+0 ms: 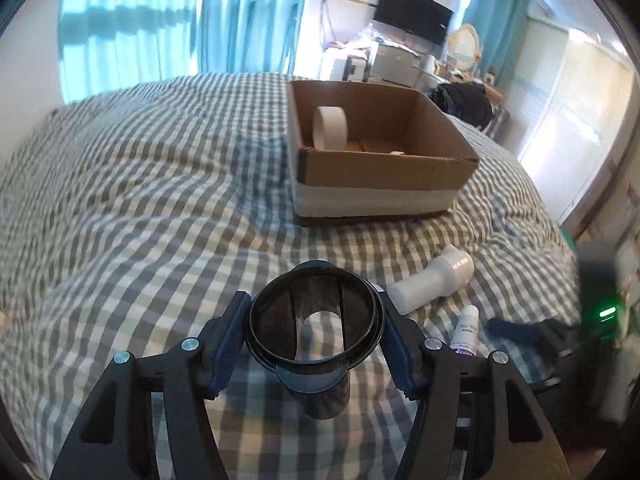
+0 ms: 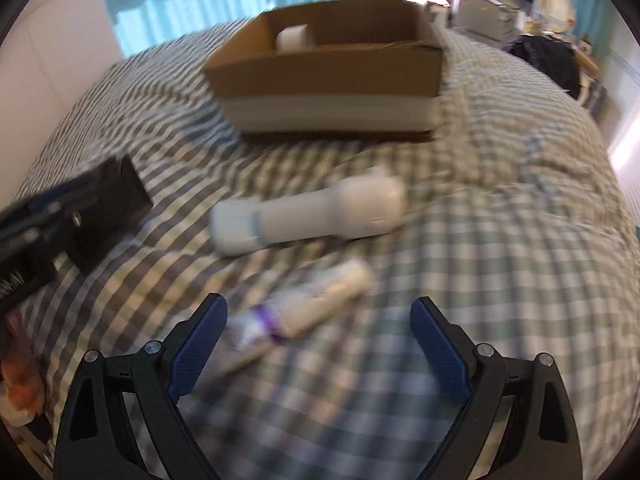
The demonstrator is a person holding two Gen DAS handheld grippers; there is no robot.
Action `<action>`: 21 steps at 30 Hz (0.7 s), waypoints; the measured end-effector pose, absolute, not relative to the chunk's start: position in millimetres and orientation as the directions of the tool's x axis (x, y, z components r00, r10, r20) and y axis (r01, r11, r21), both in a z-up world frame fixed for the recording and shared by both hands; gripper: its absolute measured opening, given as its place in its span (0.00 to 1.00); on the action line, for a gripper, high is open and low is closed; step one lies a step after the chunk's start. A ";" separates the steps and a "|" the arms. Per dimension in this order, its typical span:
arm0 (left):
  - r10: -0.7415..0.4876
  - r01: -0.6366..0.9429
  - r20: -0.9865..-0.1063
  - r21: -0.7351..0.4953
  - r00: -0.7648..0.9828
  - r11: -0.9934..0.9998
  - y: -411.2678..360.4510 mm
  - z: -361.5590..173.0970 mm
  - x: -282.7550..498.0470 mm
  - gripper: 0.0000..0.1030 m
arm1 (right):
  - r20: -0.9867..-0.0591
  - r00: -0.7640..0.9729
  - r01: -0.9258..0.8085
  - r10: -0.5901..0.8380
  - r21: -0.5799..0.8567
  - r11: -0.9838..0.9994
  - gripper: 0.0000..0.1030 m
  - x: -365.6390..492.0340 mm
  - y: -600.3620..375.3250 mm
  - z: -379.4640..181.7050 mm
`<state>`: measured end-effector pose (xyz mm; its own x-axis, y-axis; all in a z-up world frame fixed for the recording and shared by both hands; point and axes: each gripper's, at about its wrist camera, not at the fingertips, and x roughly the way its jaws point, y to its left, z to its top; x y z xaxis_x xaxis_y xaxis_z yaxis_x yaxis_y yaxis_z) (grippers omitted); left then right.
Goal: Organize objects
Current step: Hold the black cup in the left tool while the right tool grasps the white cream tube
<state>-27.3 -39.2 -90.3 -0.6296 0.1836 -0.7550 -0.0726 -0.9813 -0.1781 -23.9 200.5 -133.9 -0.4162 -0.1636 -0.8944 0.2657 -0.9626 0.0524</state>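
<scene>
My left gripper [image 1: 314, 334] is shut on a dark see-through cup [image 1: 316, 328] and holds it above the checked bed, its mouth toward the camera. A cardboard box [image 1: 384, 172] stands ahead on the bed with a white tape roll [image 1: 330, 127] inside. A white bottle [image 1: 432, 284] and a small purple-and-white tube [image 1: 466, 330] lie to the right. In the right wrist view my right gripper [image 2: 318, 330] is open just above the tube [image 2: 304, 312]. The white bottle [image 2: 308, 220] lies beyond it, and the box [image 2: 332, 80] farther back. This view is blurred.
The bed has a grey-and-white checked cover [image 1: 160, 200]. The left gripper shows at the left of the right wrist view [image 2: 60, 232]. Blue curtains [image 1: 160, 20], a TV [image 1: 414, 12] and cluttered furniture stand beyond the bed.
</scene>
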 end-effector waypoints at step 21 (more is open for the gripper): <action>0.171 -0.083 -0.774 -0.152 -0.610 -0.985 -22.9 -88.1 -15.1 0.61 | -0.818 -0.531 0.320 -0.221 0.048 -0.946 0.20 -6.4 193.1 -101.7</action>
